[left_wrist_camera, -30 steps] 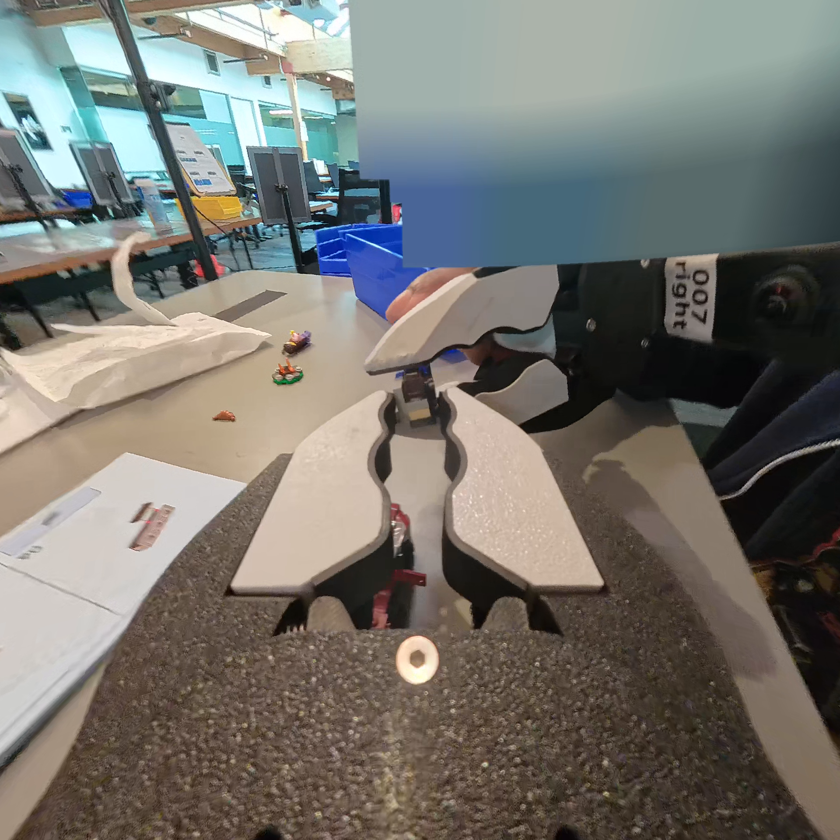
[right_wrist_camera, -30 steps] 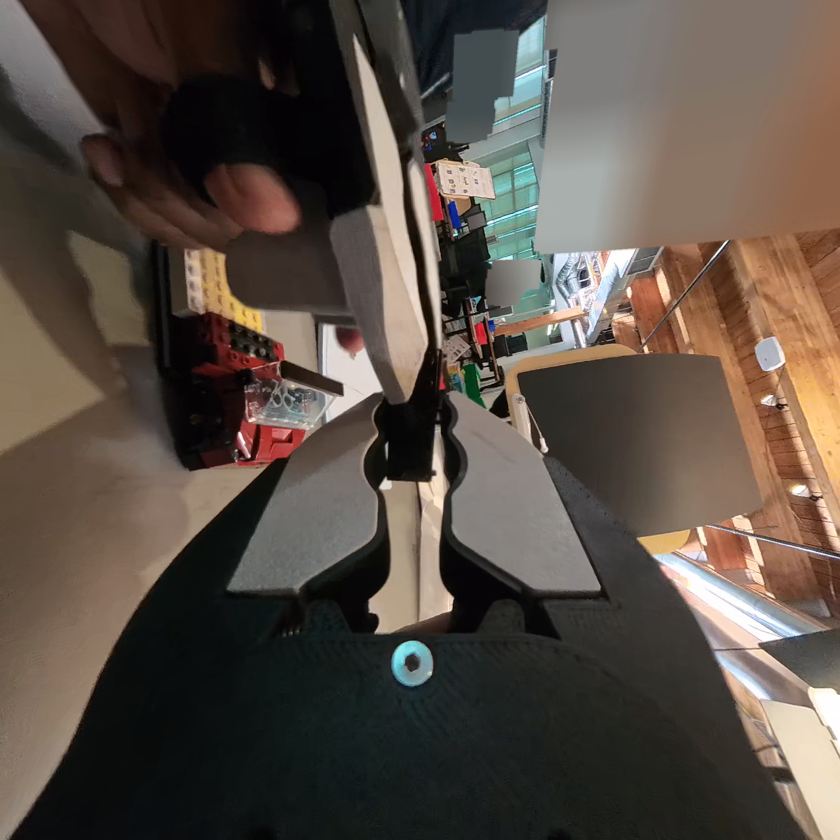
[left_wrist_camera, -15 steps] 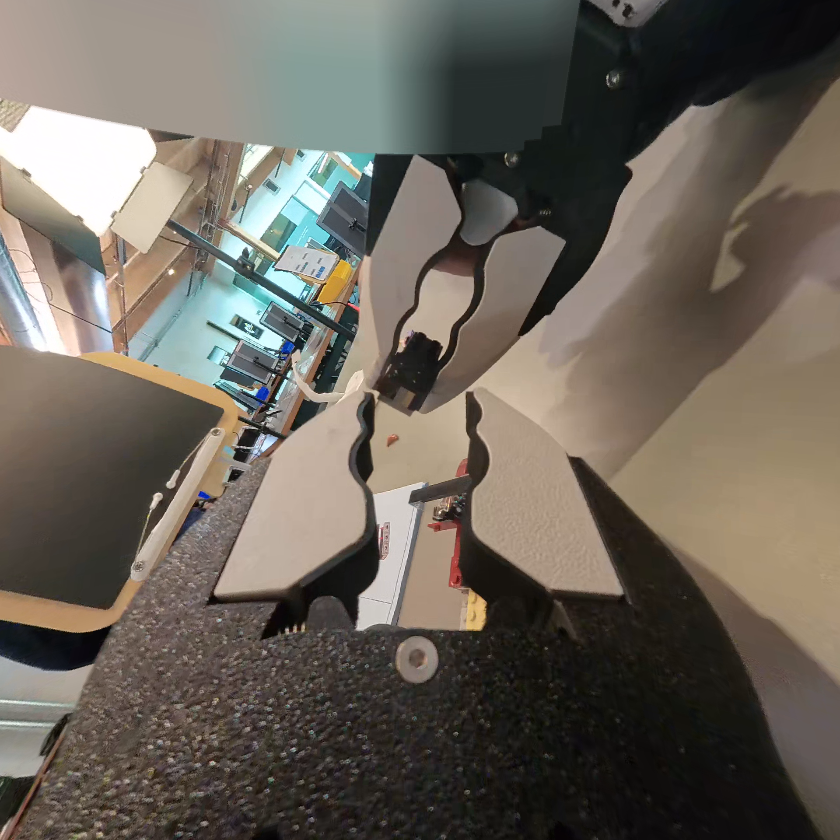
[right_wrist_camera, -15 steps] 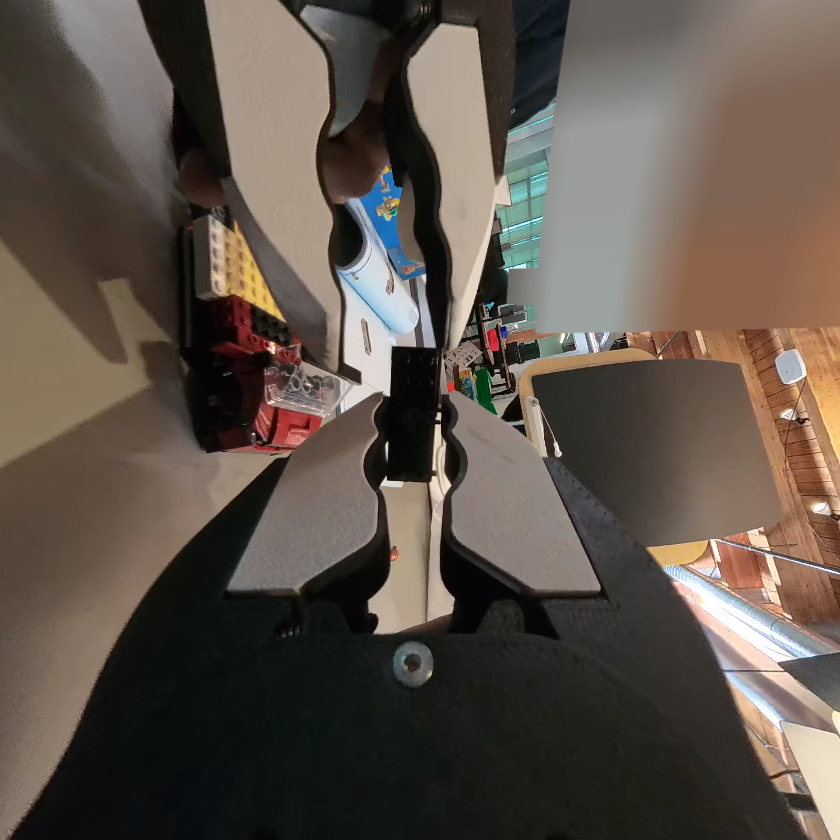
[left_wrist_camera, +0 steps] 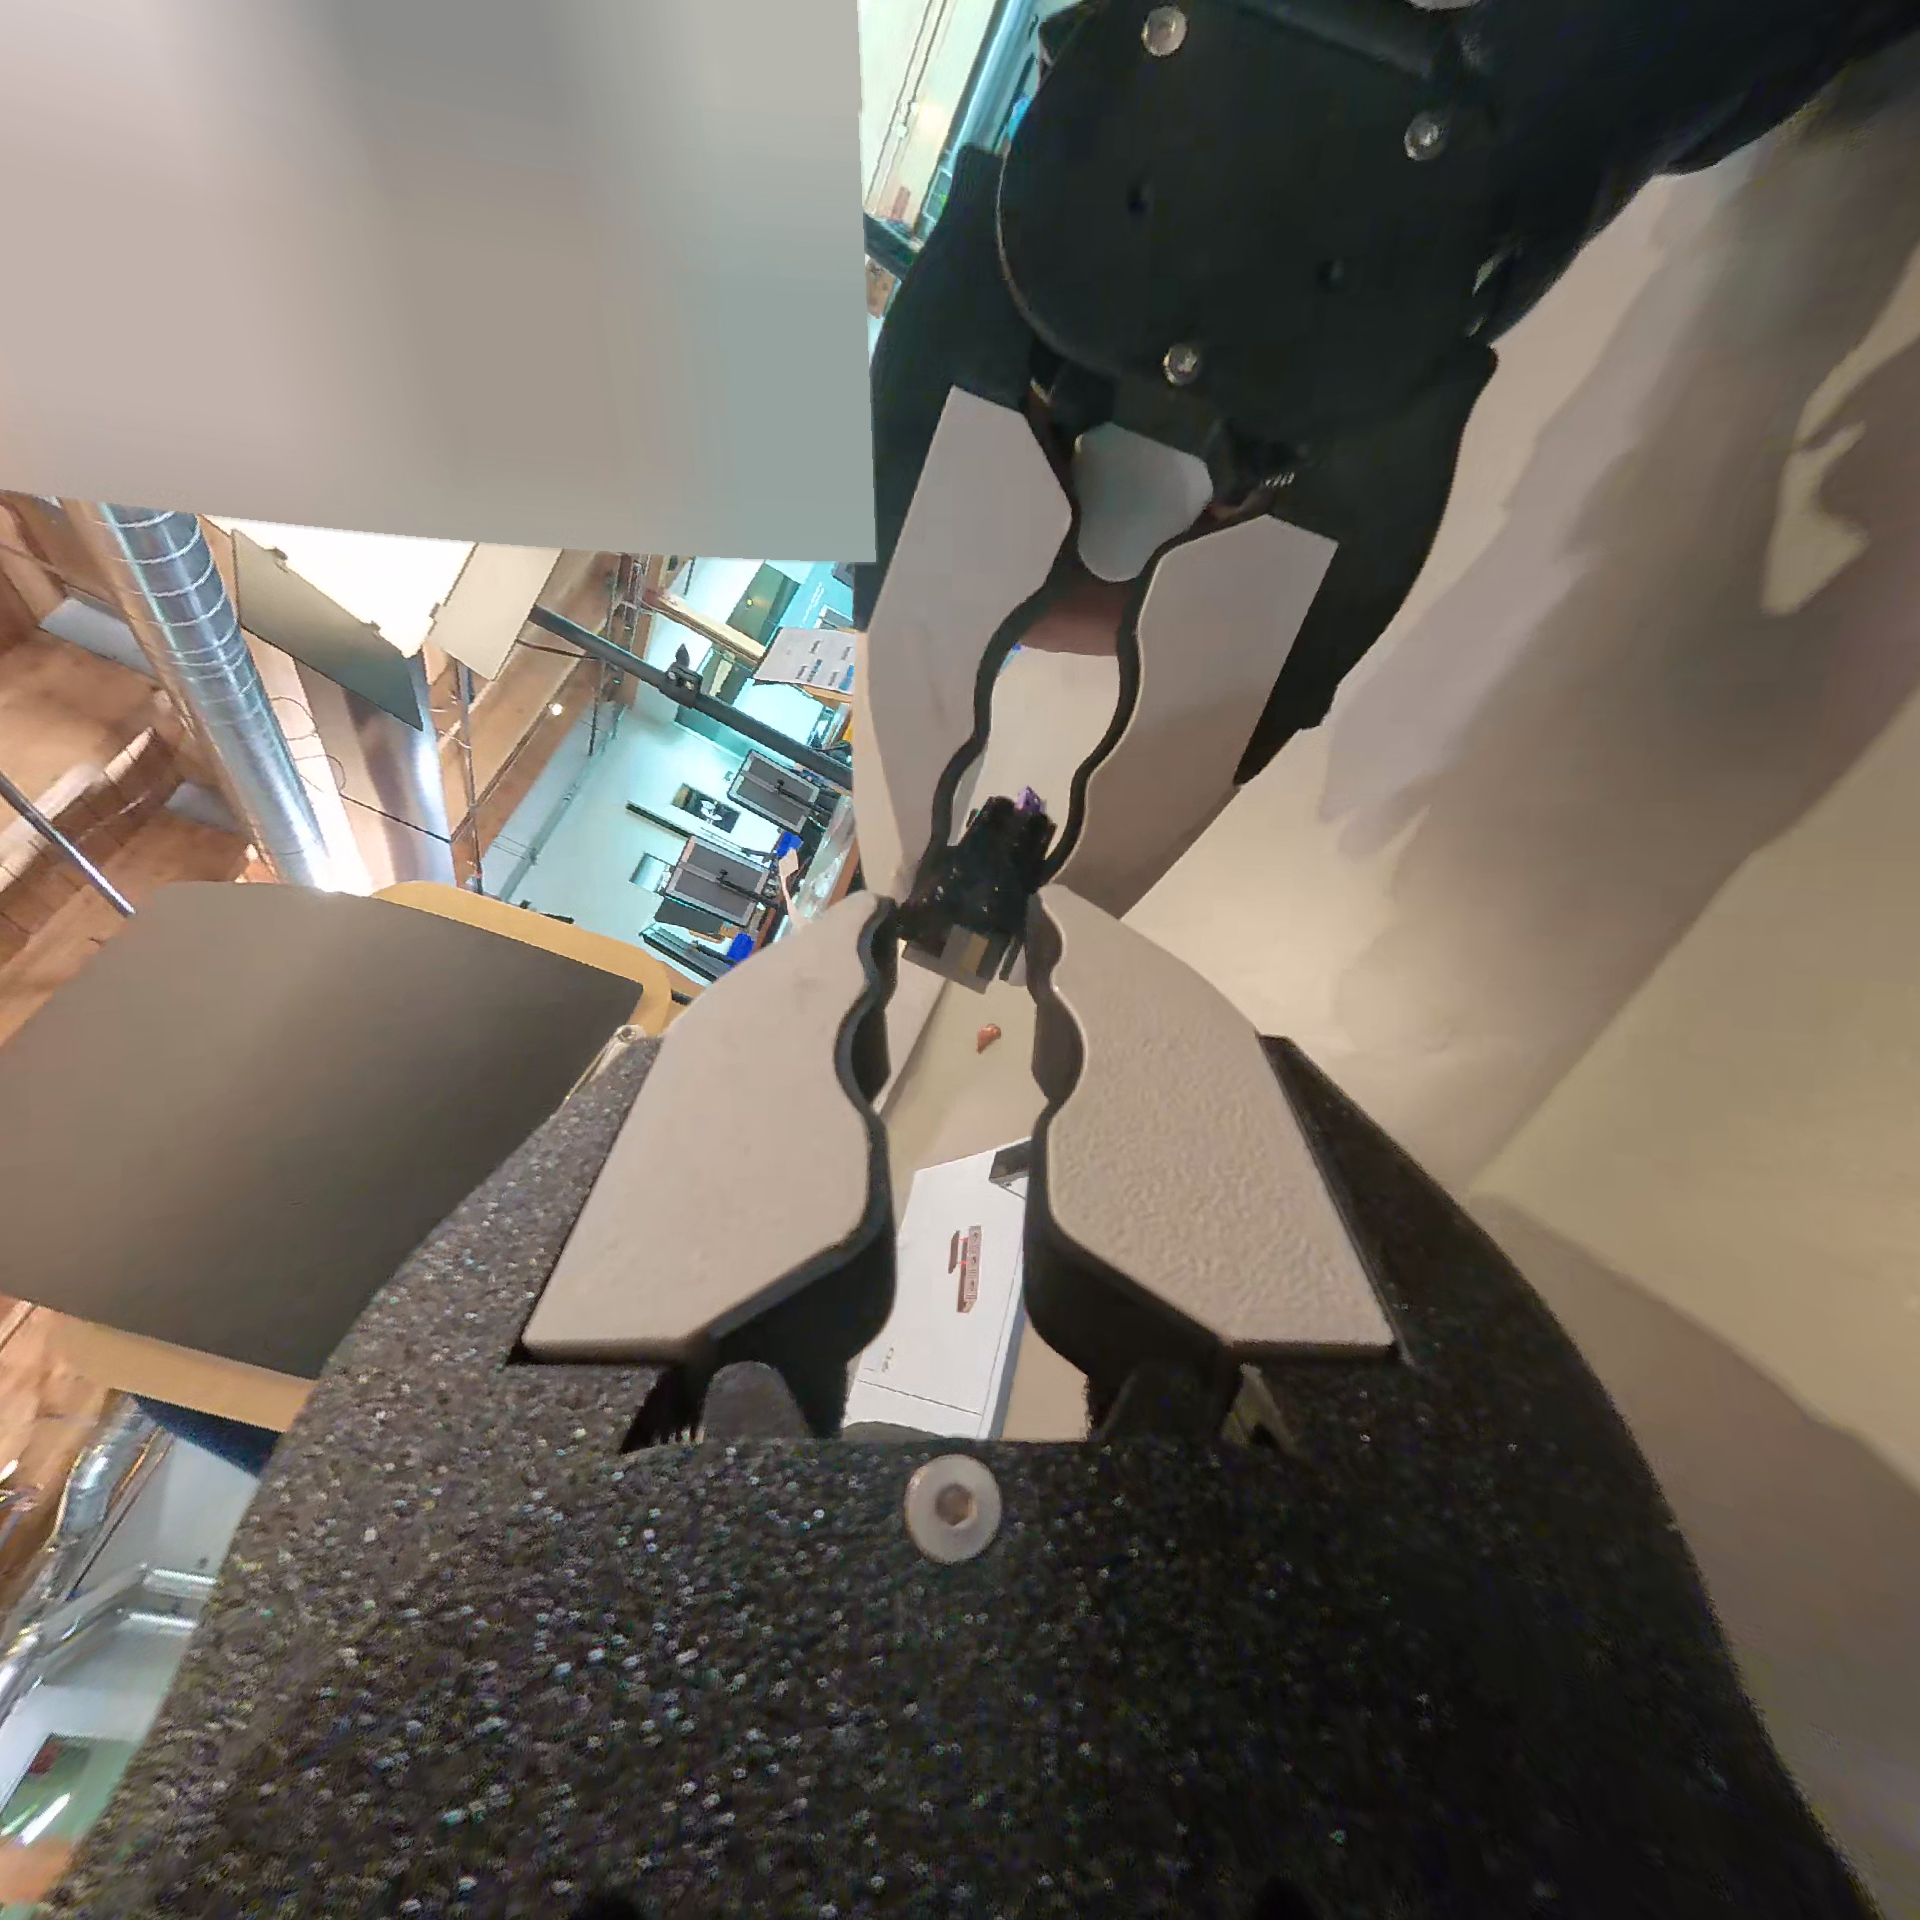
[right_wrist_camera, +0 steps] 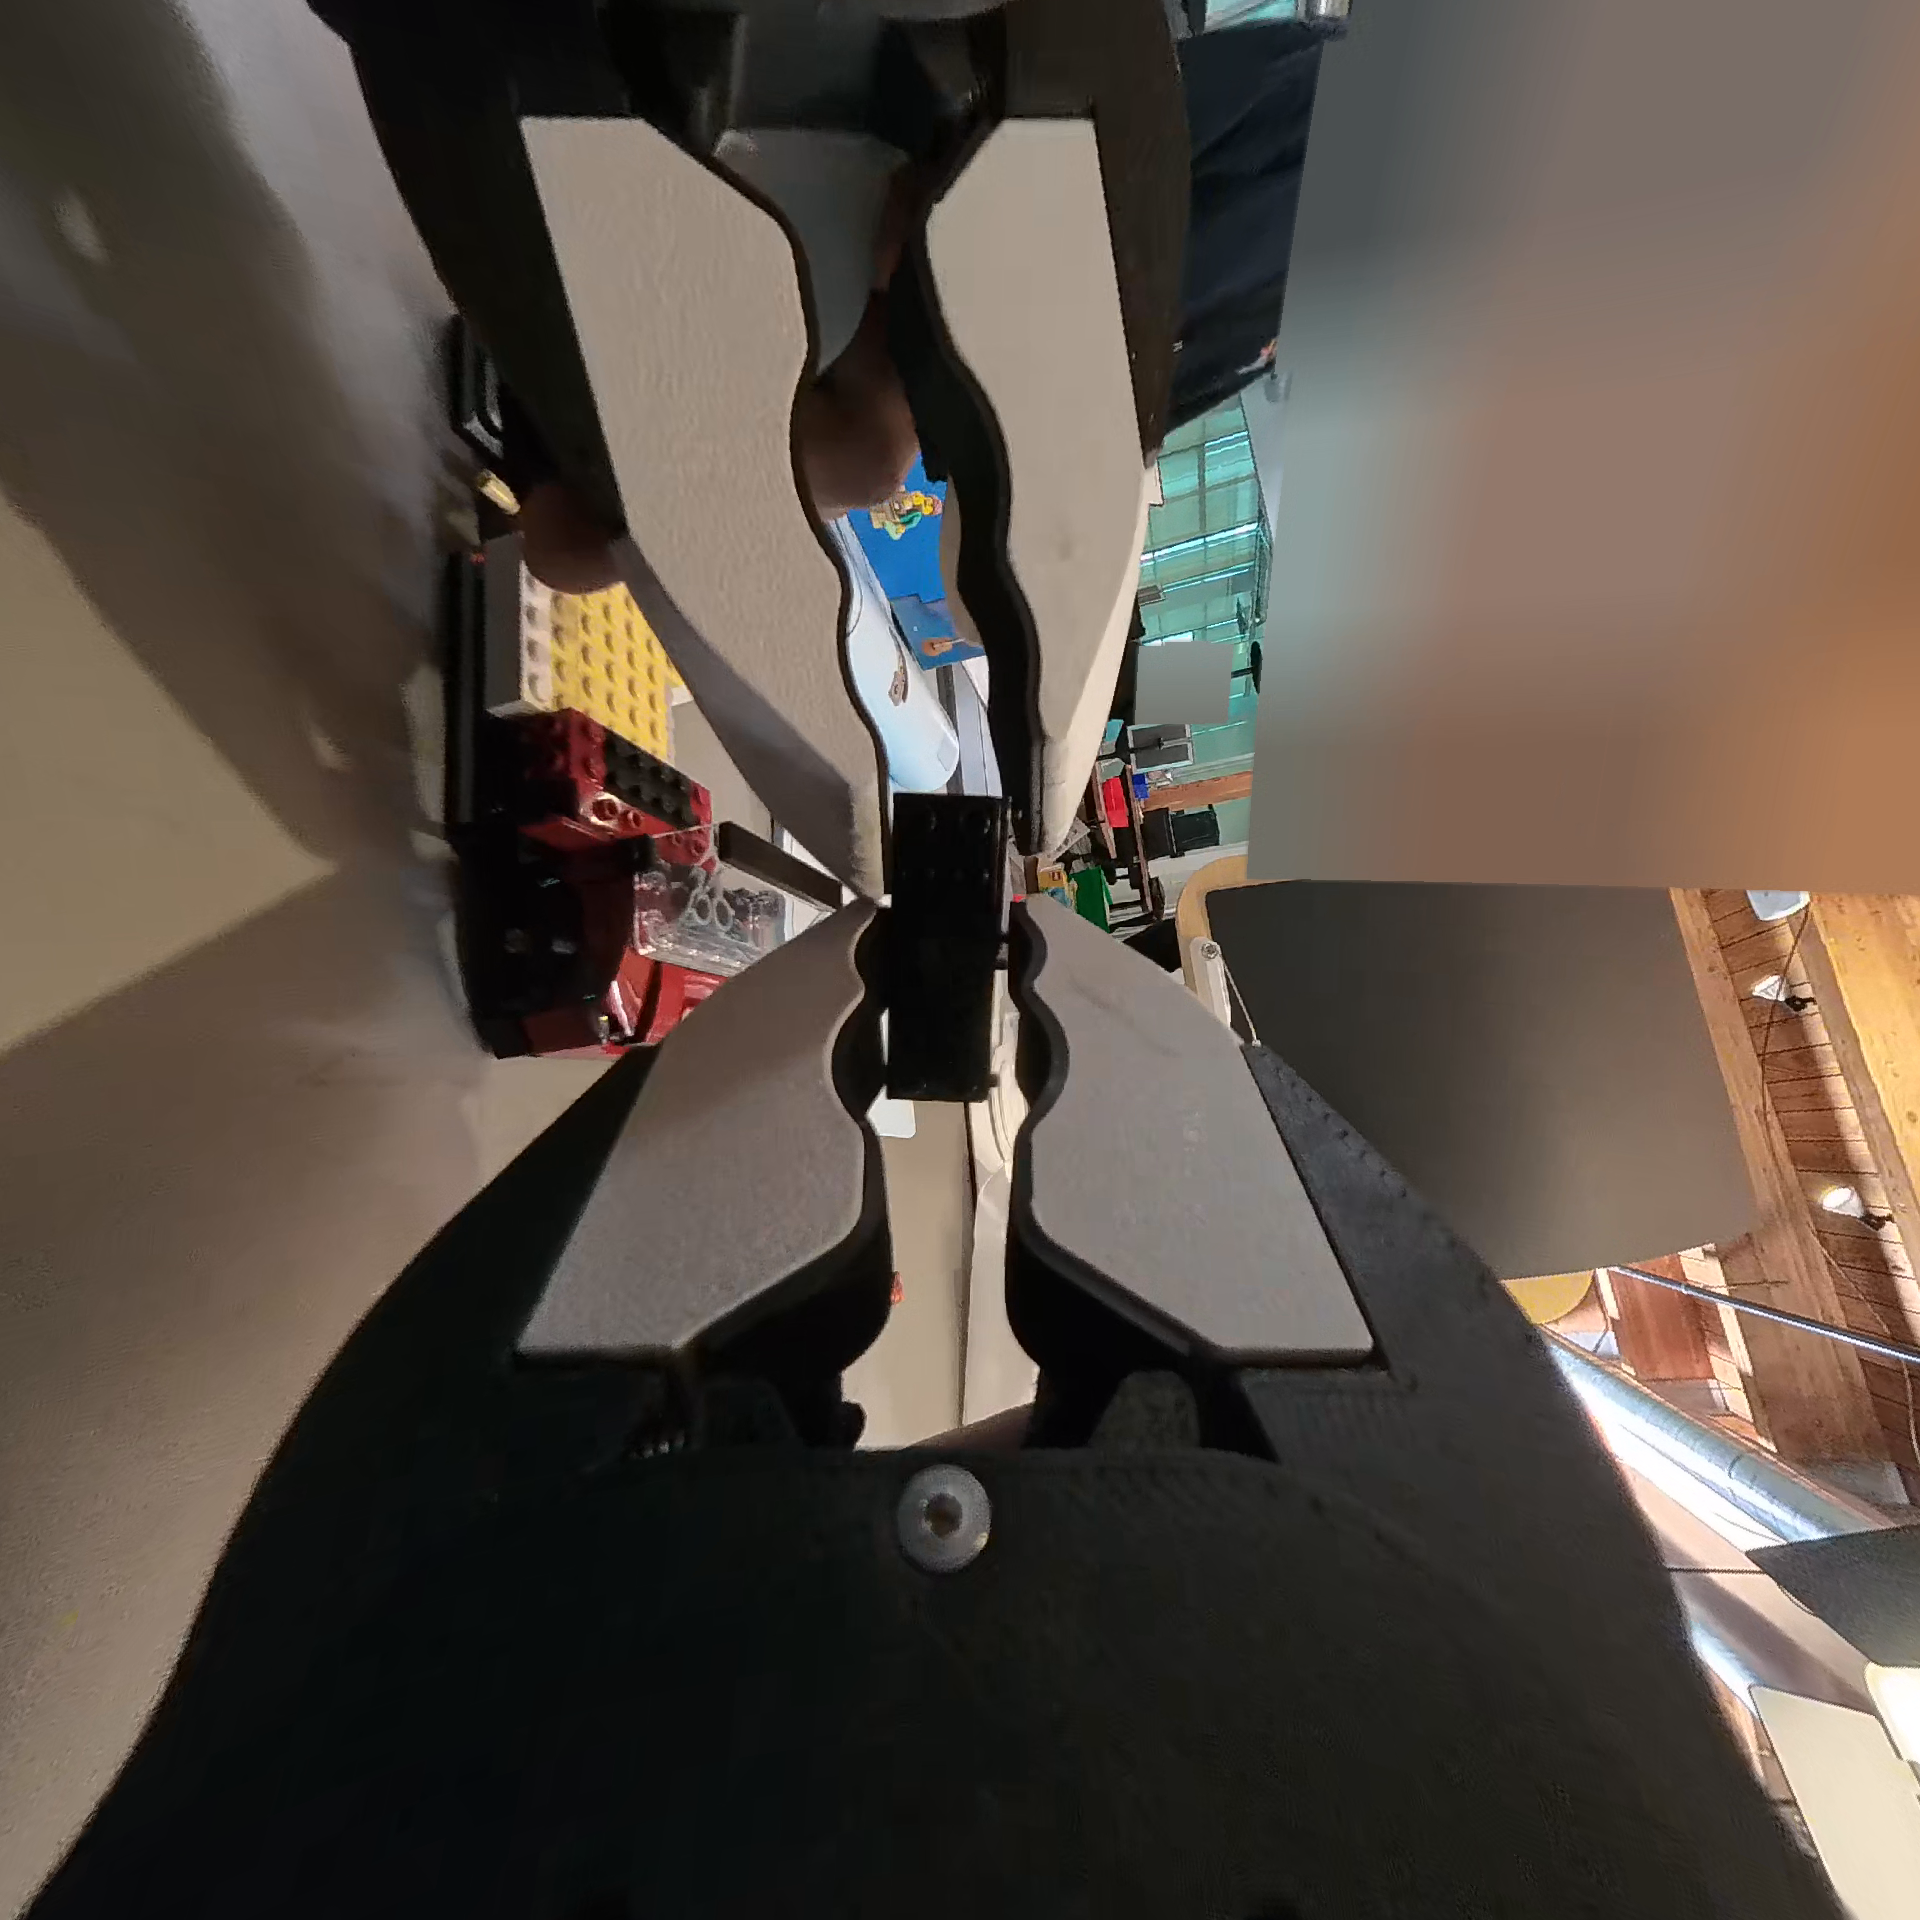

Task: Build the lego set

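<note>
Frame centre: right claw (right_wrist_camera: 943, 935) clenches a black brick piece (right_wrist_camera: 940, 956); left claw (left_wrist_camera: 961, 925) grips its other end, tip to tip.

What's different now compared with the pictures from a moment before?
Half a second ago the left gripper stood open, just short of the small black and grey brick piece; now its fingers have closed in on that piece's grey end. A second ago it also sat closed on it, so it let go and took hold again. The right gripper kept the black piece clamped throughout, and both views stay tilted.
</note>
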Tool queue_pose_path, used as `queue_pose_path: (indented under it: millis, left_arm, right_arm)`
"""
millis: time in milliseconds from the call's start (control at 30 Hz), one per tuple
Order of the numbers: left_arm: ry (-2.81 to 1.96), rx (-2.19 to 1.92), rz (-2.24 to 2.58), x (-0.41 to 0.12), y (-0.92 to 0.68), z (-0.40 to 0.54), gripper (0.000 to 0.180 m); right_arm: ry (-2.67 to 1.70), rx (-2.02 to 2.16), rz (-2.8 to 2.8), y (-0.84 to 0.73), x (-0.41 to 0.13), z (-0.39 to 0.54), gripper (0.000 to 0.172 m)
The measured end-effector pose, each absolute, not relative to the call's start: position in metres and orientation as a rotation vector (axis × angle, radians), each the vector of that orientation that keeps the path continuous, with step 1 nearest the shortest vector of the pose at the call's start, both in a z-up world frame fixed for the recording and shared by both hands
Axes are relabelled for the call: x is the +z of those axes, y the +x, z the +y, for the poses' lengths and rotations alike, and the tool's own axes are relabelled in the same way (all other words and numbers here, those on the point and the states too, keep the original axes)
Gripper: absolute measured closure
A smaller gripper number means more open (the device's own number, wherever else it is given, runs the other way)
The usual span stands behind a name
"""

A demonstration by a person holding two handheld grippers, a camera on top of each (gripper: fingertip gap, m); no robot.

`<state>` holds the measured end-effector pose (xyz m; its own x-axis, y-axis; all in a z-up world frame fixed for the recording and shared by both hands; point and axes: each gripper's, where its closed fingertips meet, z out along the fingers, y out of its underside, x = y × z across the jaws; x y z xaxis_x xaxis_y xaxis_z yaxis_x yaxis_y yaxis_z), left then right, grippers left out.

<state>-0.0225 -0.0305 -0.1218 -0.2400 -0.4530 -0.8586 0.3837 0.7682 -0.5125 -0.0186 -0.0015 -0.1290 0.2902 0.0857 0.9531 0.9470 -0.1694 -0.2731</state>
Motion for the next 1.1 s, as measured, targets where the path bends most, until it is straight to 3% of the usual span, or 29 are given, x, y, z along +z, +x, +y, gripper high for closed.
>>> queue_pose_path:
  millis: [800, 967, 1100]
  left_arm:
    - [-0.089, -0.841, 1.685, -0.123, -0.025, -0.031, 0.160]
    - [-0.263, -1.027, 1.634, -0.108, -0.023, -0.026, 0.142]
    - [-0.448, -1.174, 1.638, -0.103, -0.017, -0.018, 0.145]
  right_arm:
    - [-1.532, -1.029, -0.989, -0.020, -0.127, -0.002, 0.152]
    - [-1.562, -0.978, -0.848, -0.005, -0.117, -0.002, 0.152]
    - [-1.561, -0.948, -0.766, 0.002, -0.111, -0.002, 0.152]
